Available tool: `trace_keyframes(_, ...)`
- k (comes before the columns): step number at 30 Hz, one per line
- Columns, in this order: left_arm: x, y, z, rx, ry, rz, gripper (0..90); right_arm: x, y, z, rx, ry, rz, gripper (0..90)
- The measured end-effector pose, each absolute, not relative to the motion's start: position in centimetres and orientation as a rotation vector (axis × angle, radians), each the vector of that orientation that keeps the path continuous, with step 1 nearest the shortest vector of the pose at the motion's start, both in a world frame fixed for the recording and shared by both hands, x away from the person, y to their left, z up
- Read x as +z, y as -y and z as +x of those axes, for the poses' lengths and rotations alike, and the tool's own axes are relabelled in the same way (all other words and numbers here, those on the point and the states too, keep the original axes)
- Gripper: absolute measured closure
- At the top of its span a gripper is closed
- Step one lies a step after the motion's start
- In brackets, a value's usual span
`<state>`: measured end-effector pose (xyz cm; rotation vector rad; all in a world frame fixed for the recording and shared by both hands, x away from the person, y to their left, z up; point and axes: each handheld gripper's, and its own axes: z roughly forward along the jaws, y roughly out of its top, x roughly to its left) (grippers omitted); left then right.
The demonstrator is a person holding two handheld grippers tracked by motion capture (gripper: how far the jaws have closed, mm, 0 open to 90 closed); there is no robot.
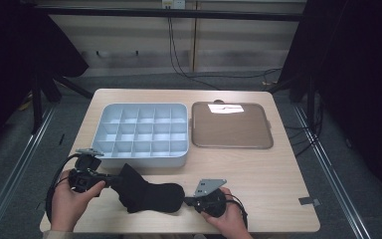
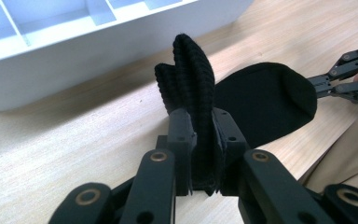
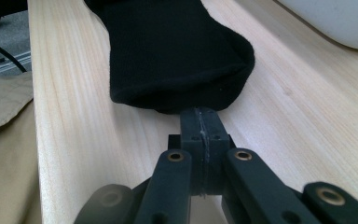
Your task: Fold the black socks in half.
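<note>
A black sock [image 1: 149, 194] lies across the table's front, cuff to the left and toe to the right. My left gripper [image 1: 110, 181] is shut on the ribbed cuff [image 2: 191, 74], which stands up folded between the jaws of the left gripper [image 2: 200, 140]. The sock's foot [image 2: 261, 102] lies flat behind it. My right gripper [image 1: 186, 200] is shut, with its pads pressed together. The right gripper's [image 3: 200, 114] tips touch the rounded toe of the sock [image 3: 168, 56]. No fabric shows between those pads. The right gripper [image 2: 324, 84] also appears beyond the toe in the left gripper view.
A white tray with several compartments [image 1: 144, 160] stands just behind the sock, close to the left gripper. A flat brown tray [image 1: 231, 124] sits to its right. The table's front edge [image 1: 179, 231] runs just below both hands. Bare wood lies at the right.
</note>
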<state>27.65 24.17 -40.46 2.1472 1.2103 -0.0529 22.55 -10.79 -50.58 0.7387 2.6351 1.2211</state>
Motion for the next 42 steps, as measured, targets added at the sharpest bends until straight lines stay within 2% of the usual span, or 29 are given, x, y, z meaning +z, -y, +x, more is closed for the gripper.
trace_keyframes(42, -40.6, -19.2, 27.7, -0.098, -1.124, 2.305, 79.8, -50.7, 10.0, 22.6, 1.238, -2.63, 0.726, 90.0)
